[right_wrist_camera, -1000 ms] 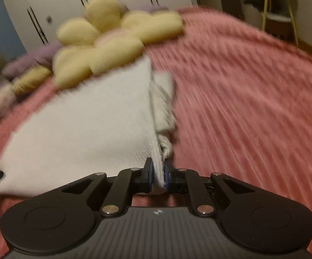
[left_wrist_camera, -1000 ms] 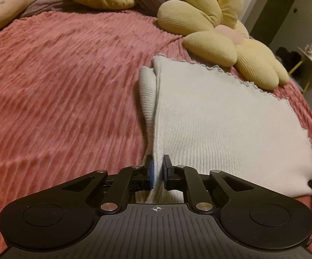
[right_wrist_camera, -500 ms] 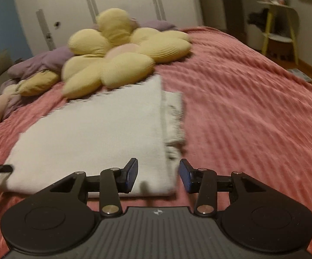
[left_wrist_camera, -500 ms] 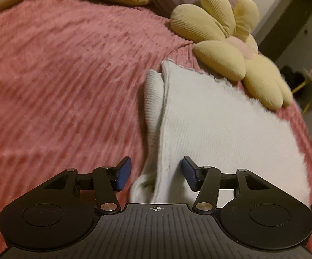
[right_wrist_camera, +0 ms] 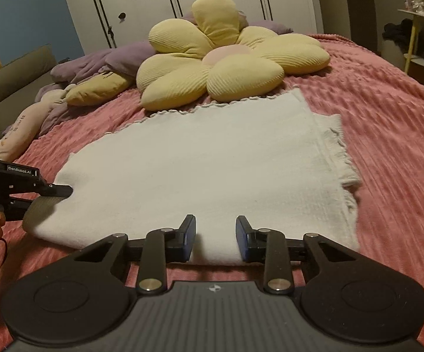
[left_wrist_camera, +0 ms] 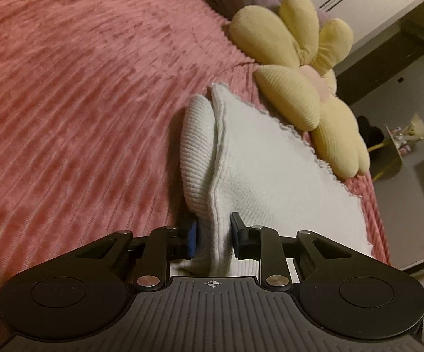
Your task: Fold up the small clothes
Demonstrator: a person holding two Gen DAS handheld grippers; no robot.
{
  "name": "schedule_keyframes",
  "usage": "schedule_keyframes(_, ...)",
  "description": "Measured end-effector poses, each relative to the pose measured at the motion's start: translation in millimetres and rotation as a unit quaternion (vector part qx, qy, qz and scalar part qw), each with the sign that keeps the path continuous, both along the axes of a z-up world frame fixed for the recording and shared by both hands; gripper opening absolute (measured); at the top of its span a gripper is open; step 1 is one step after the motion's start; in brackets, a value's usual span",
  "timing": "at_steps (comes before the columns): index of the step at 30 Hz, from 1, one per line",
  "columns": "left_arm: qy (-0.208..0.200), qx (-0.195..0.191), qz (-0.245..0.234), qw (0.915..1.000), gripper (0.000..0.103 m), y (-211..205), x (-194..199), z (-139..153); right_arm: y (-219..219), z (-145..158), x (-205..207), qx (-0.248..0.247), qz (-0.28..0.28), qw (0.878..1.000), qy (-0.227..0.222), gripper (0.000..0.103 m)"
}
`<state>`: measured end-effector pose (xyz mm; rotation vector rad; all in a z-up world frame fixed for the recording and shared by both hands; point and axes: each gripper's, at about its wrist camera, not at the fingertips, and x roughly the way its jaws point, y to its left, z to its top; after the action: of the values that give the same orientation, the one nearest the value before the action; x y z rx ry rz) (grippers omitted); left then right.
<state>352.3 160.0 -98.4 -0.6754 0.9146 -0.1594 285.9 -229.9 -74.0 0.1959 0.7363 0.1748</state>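
A white knit garment (right_wrist_camera: 212, 170) lies folded flat on the pink bedspread (right_wrist_camera: 388, 123). In the left wrist view its left edge (left_wrist_camera: 212, 176) stands up in a thick fold, and my left gripper (left_wrist_camera: 213, 239) has its jaws partly open around that fold, the pads close to the cloth. My right gripper (right_wrist_camera: 215, 239) is open and empty, with its fingertips at the garment's near edge. The left gripper also shows in the right wrist view (right_wrist_camera: 50, 193) at the garment's near left corner.
A yellow flower-shaped cushion (right_wrist_camera: 226, 61) lies just beyond the garment, touching its far edge. Purple bedding (right_wrist_camera: 100, 61) and other soft toys lie at the back left. A white wardrobe (right_wrist_camera: 182, 3) stands behind, and a small yellow side table (right_wrist_camera: 420, 41) is at the right.
Both grippers let go of the garment and opened. The left jaws have since narrowed around the garment's left fold. The right gripper drew back from the right edge toward the middle of the near edge.
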Motion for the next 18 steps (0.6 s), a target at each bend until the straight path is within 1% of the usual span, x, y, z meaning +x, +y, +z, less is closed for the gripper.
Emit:
schedule_keyframes(1, -0.007, 0.005, -0.004, 1.0, 0.029, -0.3, -2.9, 1.5, 1.0, 0.6, 0.1, 0.001, 0.0, 1.0, -0.002, 0.029)
schedule_keyframes(3, -0.009, 0.019, -0.004, 0.9998, 0.038, 0.4, -7.5, 2.7, 0.9, 0.4, 0.4, 0.001, 0.001, 1.0, 0.0, 0.029)
schedule_keyframes(4, -0.004, 0.021, 0.002, 0.9998, 0.049, 2.5, -9.1, 2.0, 0.4, -0.3, -0.1, 0.002, 0.0, 1.0, 0.002, 0.029)
schedule_keyframes(5, 0.001, 0.017, 0.014, 0.9998, 0.052, 5.9, -11.3, 0.8, -0.9, -0.7, -0.8, 0.002, 0.0, 1.0, 0.002, 0.029)
schedule_keyframes(8, 0.009, -0.009, 0.021, 0.9997, 0.056, 13.4, -11.6, -4.6, -4.4, -2.5, -2.4, 0.005, -0.001, 1.0, 0.007, 0.029)
schedule_keyframes(11, 0.022, -0.029, 0.023, 0.9991, 0.057, 14.8, -7.6, -9.0, -5.9, -3.8, -2.9, 0.012, -0.006, 1.0, 0.012, 0.029)
schedule_keyframes(13, 0.034, -0.026, 0.018, 0.9989, 0.057, 12.2, -1.2, -7.6, -5.5, -4.1, -2.3, 0.011, -0.006, 1.0, 0.012, 0.029)
schedule_keyframes(15, 0.037, -0.023, 0.014, 0.9989, 0.06, 13.2, 1.3, -6.0, -4.9, -3.7, -2.2, 0.012, -0.007, 1.0, 0.013, 0.029)
schedule_keyframes(16, 0.037, -0.015, 0.016, 0.9991, 0.062, 14.8, 1.8, -5.7, -5.4, -2.8, -2.7, 0.015, -0.008, 1.0, 0.011, 0.029)
schedule_keyframes(18, 0.035, -0.028, 0.018, 0.9989, 0.065, 19.3, 1.1, -8.8, -6.6, -1.2, -3.9, 0.018, -0.008, 1.0, 0.008, 0.029)
